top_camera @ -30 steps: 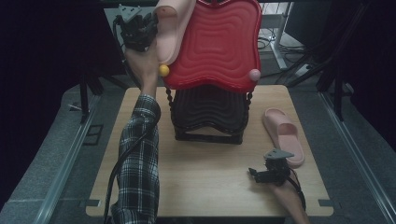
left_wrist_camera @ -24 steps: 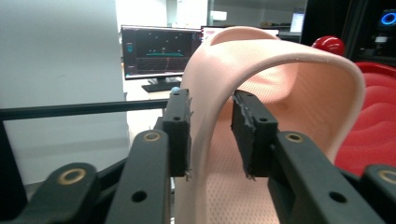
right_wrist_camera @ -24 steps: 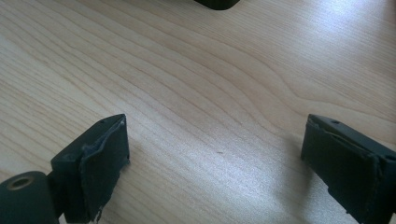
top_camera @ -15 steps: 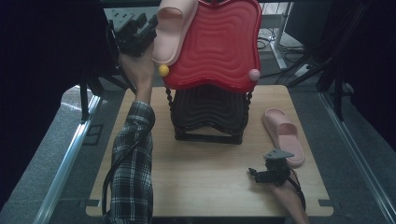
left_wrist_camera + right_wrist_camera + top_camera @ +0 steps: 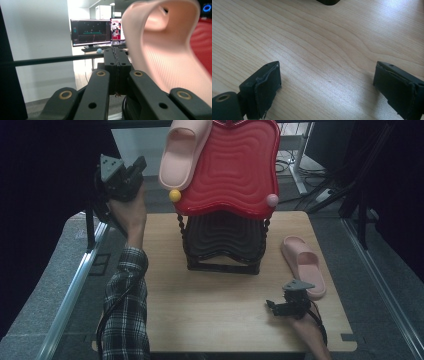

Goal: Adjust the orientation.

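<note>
A pink slipper lies on the left part of the red wavy top shelf of a small rack, its heel end hanging past the edge. My left gripper is held up in the air just left of that slipper, apart from it. In the left gripper view its jaws are shut on nothing, and the slipper looms close on the right. A second pink slipper lies on the table right of the rack. My right gripper rests low near the table's front right, open over bare wood.
The rack has a black lower shelf and twisted posts, with a yellow knob and a pink knob at the front corners. The wooden table sits between grey floor strips. Monitors stand far behind.
My left gripper has drawn back to the left and slightly down, away from the slipper, which stays on the red shelf. The right gripper has not moved.
</note>
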Available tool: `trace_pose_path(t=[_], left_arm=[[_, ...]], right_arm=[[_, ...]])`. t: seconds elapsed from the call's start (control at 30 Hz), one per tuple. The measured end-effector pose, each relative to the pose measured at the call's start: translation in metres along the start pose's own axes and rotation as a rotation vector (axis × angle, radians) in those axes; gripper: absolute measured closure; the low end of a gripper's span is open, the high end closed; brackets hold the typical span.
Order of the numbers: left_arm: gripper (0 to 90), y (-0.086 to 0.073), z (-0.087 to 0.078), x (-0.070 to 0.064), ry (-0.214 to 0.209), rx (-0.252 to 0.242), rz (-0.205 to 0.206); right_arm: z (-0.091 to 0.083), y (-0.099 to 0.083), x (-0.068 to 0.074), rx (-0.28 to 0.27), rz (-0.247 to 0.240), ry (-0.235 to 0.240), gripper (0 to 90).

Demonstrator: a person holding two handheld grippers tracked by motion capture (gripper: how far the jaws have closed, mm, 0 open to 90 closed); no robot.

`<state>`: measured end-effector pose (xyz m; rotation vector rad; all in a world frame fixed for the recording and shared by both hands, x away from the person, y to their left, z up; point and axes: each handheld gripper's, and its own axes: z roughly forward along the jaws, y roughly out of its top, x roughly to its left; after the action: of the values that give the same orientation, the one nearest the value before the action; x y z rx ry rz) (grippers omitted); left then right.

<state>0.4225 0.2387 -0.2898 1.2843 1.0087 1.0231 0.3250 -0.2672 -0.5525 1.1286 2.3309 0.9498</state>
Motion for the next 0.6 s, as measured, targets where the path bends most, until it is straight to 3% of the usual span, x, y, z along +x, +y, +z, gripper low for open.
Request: trace_pose_path(t=[0.13,0.27,0.5,0.6], left_arm=[[89.6,-0.019,-0.003,0.004,-0.038,-0.002,-0.009],[89.6,-0.027,-0.003,0.001,-0.077,-0.007,0.002],[89.6,-0.023,0.004,-0.015,-0.108,-0.002,0.029],[89.7,-0.020,0.007,-0.019,-0.093,-0.001,0.022]], right_arm=[[0.000,0.000,0.000,0.000,0.000,0.000,7.7],[0.000,0.000,0.000,0.000,-0.002,0.000,7.7],[0.000,0.000,0.000,0.000,-0.001,0.000,7.7],[0.000,0.000,0.000,0.000,-0.001,0.000,7.7]])
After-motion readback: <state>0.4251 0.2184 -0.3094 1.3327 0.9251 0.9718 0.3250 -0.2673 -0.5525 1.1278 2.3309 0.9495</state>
